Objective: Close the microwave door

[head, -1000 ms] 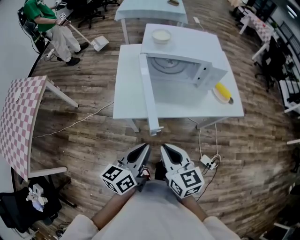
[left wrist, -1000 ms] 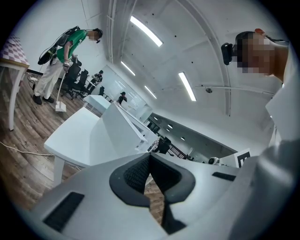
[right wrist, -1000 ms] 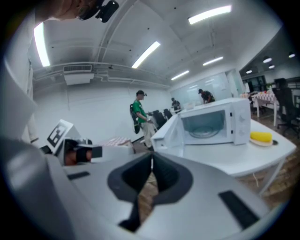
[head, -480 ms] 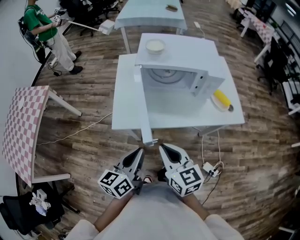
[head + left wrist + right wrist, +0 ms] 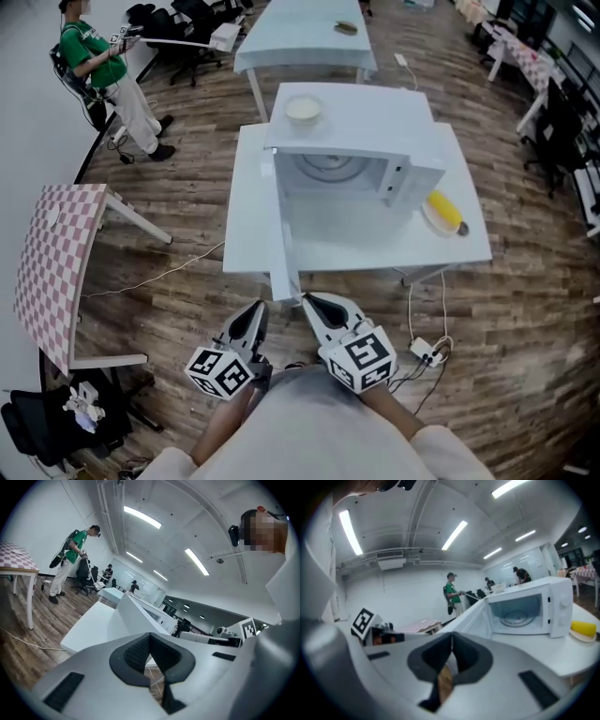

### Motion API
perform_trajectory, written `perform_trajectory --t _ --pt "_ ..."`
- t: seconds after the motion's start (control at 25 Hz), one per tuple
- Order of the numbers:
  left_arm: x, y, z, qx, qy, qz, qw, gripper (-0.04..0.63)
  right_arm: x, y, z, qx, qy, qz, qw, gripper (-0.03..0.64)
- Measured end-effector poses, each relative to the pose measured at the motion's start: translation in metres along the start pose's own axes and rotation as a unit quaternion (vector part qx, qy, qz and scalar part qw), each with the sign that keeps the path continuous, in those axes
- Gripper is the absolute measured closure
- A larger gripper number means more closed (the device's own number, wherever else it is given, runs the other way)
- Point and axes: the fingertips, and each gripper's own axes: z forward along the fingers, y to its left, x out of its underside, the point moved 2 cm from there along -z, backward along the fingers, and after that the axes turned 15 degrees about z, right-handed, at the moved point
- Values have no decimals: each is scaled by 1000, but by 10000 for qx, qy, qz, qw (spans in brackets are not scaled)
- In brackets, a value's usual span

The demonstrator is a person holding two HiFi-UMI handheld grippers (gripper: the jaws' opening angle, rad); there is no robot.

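The white microwave [image 5: 361, 171] stands on a white table [image 5: 375, 242], its cavity and glass turntable showing. Its door [image 5: 280, 230] is swung fully open and juts past the table's front edge toward me. In the right gripper view the microwave [image 5: 534, 609] and door [image 5: 476, 616] lie ahead to the right. My left gripper [image 5: 253, 314] is shut and empty, just below and left of the door's free end. My right gripper [image 5: 311, 302] is shut and empty too, its tip close beside the door's end. The left gripper view shows the door [image 5: 136, 618] edge-on ahead.
A white bowl [image 5: 305, 110] sits on top of the microwave. A plate with a yellow item [image 5: 443, 212] lies right of it. A checkered table [image 5: 56, 262] stands at left. A power strip [image 5: 424, 352] and cables lie on the wood floor. A person in green [image 5: 103, 70] stands far left.
I have come closer to the table, so both gripper tips now sit right by the door's free end. The person in green has lifted a long-handled tool off the floor.
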Motion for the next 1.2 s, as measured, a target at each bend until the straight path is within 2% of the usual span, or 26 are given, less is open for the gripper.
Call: perform_trajectory --t 0.12,0.36,0.6,0.92,1.2 --pt "2 2 4 -173 -10 161 9997 578 -4 0 -1 -188 23 -31 9998 594" --pt "10 11 11 -459 -106 32 9989 578 -13 -19 -11 -219 -35 -83 9997 594" --pt "12 5 21 -302 -39 21 9995 578 -17 -27 -18 -222 -27 -117 9997 594" --pt "18 6 27 -310 8 -149 9994 578 -15 -43 -22 -169 51 79 9998 594" --pt "24 0 36 -287 156 -59 9994 578 -23 -51 -25 -135 -19 158 9998 594"
